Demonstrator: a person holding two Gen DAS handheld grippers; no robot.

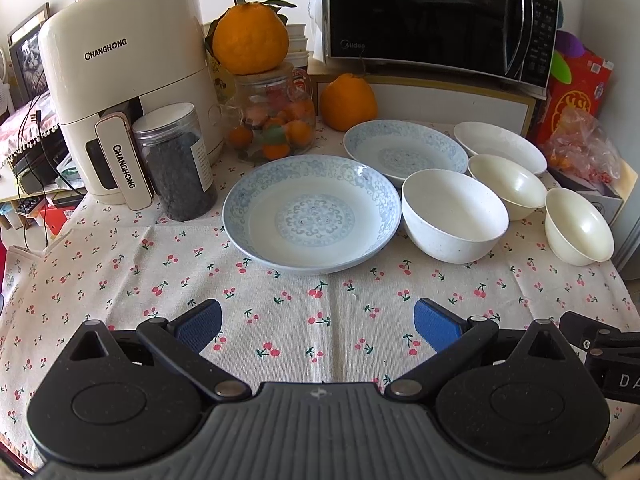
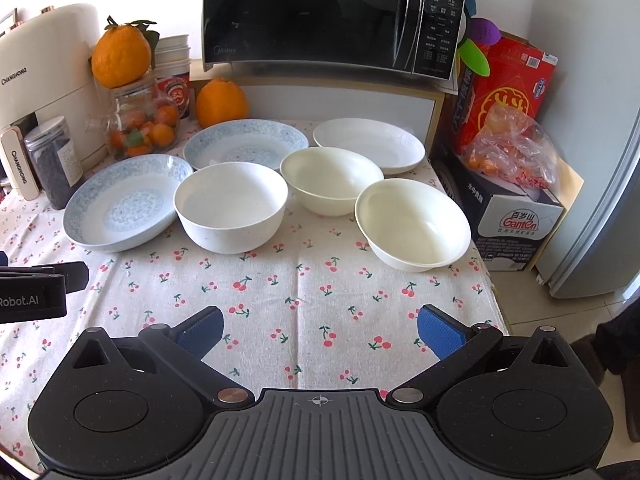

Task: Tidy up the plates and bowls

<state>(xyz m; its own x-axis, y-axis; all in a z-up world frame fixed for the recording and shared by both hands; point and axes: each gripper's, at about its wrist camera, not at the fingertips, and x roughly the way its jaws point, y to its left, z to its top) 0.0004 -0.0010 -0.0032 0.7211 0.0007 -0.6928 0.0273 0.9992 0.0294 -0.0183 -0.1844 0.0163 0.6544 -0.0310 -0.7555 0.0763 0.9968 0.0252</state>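
Note:
On the cherry-print tablecloth stand two blue-patterned plates, a near one [image 1: 312, 216] [image 2: 124, 204] and a far one [image 1: 404, 152] [image 2: 244, 144]. A plain white plate [image 1: 500, 144] [image 2: 368, 144] sits at the back right. A speckled white bowl [image 1: 454, 216] [image 2: 232, 206] and two cream bowls, one behind [image 1: 508, 184] [image 2: 332, 180] and one at the right [image 1: 578, 226] [image 2: 414, 224], stand upright in a row. My left gripper [image 1: 318, 326] is open and empty, short of the near plate. My right gripper [image 2: 320, 330] is open and empty, short of the bowls.
A white air fryer [image 1: 124, 80], a dark-filled jar [image 1: 176, 164], a glass jar of fruit [image 1: 276, 120], two oranges and a microwave [image 1: 440, 16] line the back. Boxes and a plastic bag [image 2: 508, 148] stand at the table's right edge.

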